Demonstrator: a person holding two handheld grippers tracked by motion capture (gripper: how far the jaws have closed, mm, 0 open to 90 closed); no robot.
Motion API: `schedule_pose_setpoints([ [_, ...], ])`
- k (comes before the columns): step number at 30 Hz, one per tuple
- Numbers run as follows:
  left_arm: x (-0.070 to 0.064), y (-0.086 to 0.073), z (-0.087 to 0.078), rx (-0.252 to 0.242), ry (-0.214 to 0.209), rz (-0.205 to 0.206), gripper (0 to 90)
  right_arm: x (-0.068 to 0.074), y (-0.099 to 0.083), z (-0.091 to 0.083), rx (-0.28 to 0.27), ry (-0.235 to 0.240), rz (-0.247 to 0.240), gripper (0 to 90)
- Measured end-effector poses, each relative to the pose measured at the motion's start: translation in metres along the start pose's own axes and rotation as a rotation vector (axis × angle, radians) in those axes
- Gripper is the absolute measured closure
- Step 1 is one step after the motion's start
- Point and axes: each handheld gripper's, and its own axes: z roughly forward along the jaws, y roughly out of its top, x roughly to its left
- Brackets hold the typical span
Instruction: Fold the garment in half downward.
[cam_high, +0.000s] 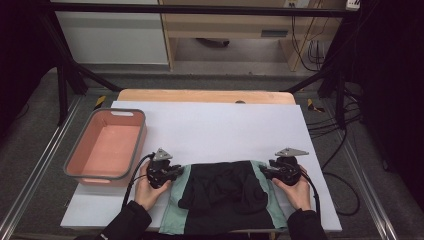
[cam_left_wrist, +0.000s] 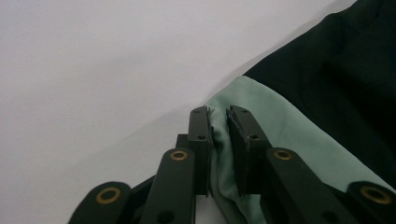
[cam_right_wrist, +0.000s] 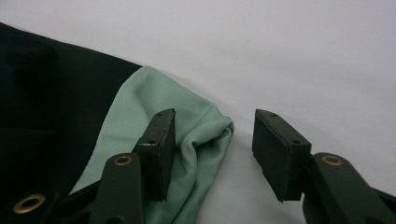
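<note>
A black garment with mint-green side panels (cam_high: 222, 195) lies flat at the near edge of the white table cover (cam_high: 210, 125). My left gripper (cam_high: 176, 172) sits at its far left corner. In the left gripper view that gripper (cam_left_wrist: 219, 114) is shut on a fold of the green fabric (cam_left_wrist: 280, 126). My right gripper (cam_high: 264, 172) rests at the far right corner. In the right gripper view the right gripper (cam_right_wrist: 212, 128) stands open, its jaws straddling the bunched green corner (cam_right_wrist: 205, 135), which lies against the left jaw.
A pink tub with a grey rim (cam_high: 107, 147) stands on the left side of the table, close to my left hand. Beyond the garment lies bare white cover. Cables (cam_high: 345, 165) trail off the right edge.
</note>
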Motion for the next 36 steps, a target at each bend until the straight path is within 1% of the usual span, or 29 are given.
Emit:
schedule_pose_setpoints([
  [4,-0.002,0.001,0.0,0.01,-0.002,0.034,79.5,0.001,-0.002,0.005,0.014,-0.005,-0.015,51.8],
  [6,-0.003,0.001,0.0,0.014,0.001,0.034,79.4,0.001,-0.002,0.006,0.018,-0.002,-0.015,53.0],
  [8,-0.003,0.001,0.001,0.014,0.004,0.043,79.4,0.002,-0.003,0.006,0.016,-0.001,-0.026,54.3],
  [12,-0.002,0.0,0.001,0.009,-0.005,0.026,79.2,0.003,-0.003,0.007,0.018,-0.001,-0.026,56.9],
  [14,-0.001,0.0,0.002,0.009,-0.011,0.019,79.1,0.004,-0.003,0.007,0.02,-0.003,-0.036,59.0],
  [17,-0.001,0.0,0.002,0.011,-0.014,0.011,79.3,0.005,-0.003,0.007,0.023,0.005,-0.034,64.2],
  [20,-0.001,0.0,0.002,0.009,-0.014,0.012,79.6,0.006,-0.003,0.007,0.026,0.011,-0.027,68.9],
  [25,-0.003,0.0,0.001,0.001,-0.006,0.022,80.7,0.006,-0.002,0.006,0.034,0.03,-0.013,81.3],
  [27,-0.003,-0.001,0.001,-0.002,-0.003,0.018,81.6,0.006,-0.002,0.005,0.037,0.033,-0.009,83.7],
  [30,-0.003,0.0,0.0,-0.004,-0.001,0.017,82.3,0.006,-0.002,0.005,0.039,0.035,-0.004,84.7],
  [31,-0.003,0.0,0.0,-0.006,0.001,0.015,82.6,0.006,-0.002,0.004,0.039,0.033,-0.006,84.9],
  [34,-0.002,0.003,-0.008,-0.032,0.012,0.017,83.3,0.006,-0.001,0.003,0.031,0.027,-0.01,85.4],
  [36,-0.001,0.007,-0.017,-0.061,0.01,0.018,83.6,0.007,0.0,0.0,0.023,0.029,-0.009,85.5],
])
